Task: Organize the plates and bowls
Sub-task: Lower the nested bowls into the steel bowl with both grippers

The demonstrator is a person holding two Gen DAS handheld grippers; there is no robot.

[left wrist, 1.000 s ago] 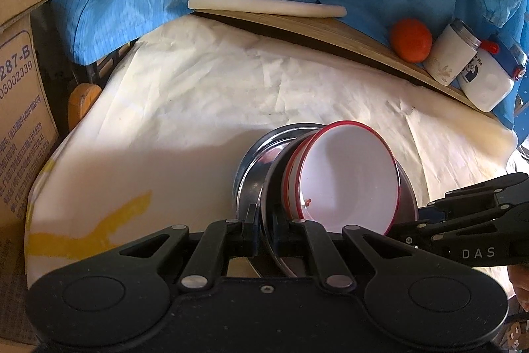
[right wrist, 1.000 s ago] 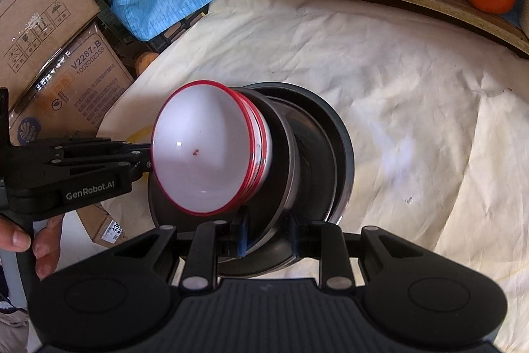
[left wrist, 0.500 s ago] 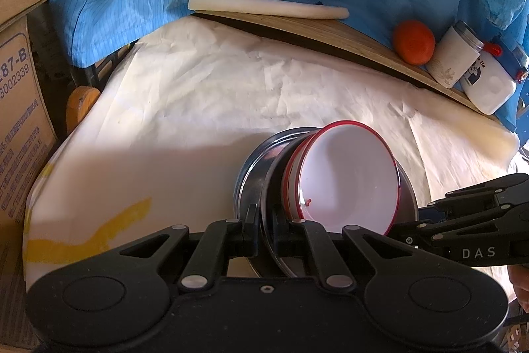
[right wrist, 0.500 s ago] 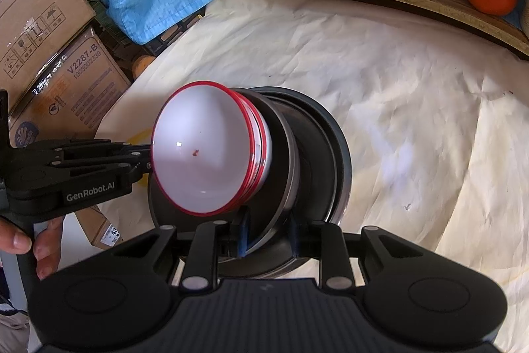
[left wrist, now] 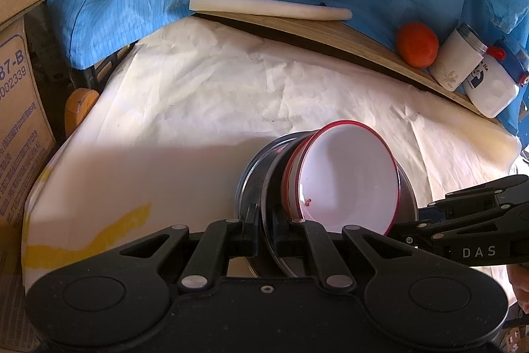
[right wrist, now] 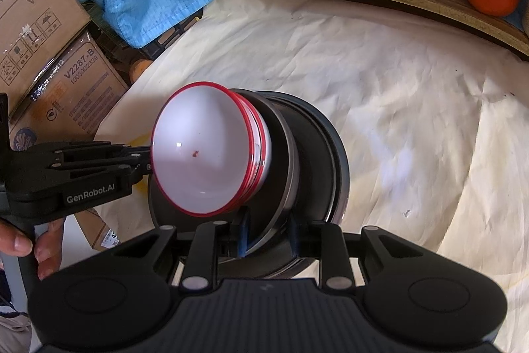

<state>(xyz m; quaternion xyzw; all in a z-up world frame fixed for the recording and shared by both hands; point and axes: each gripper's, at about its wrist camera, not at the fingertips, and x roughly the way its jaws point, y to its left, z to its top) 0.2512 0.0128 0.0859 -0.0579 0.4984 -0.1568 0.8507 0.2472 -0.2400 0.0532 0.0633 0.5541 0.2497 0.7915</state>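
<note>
Pinching a metal rim, the left gripper [left wrist: 264, 229] clenches the stack of plates and bowls [left wrist: 330, 187], which stands on edge between its fingers. The right gripper [right wrist: 266, 235] grasps the stack's opposite edge. Beyond the fingers lies white cloth [left wrist: 231, 95]. Only the left view shows two jars [left wrist: 476, 71]; only the right shows a hand [right wrist: 29, 247].

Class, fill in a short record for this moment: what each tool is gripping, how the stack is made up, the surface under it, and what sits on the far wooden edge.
Left tool: shut on a metal plate rim
Right tool: shut on stack's metal rims
Stack: red-rimmed white bowls nested on metal plates, tilted
Surface: crumpled white cloth
Far edge: white stick, orange fruit, two jars
</note>
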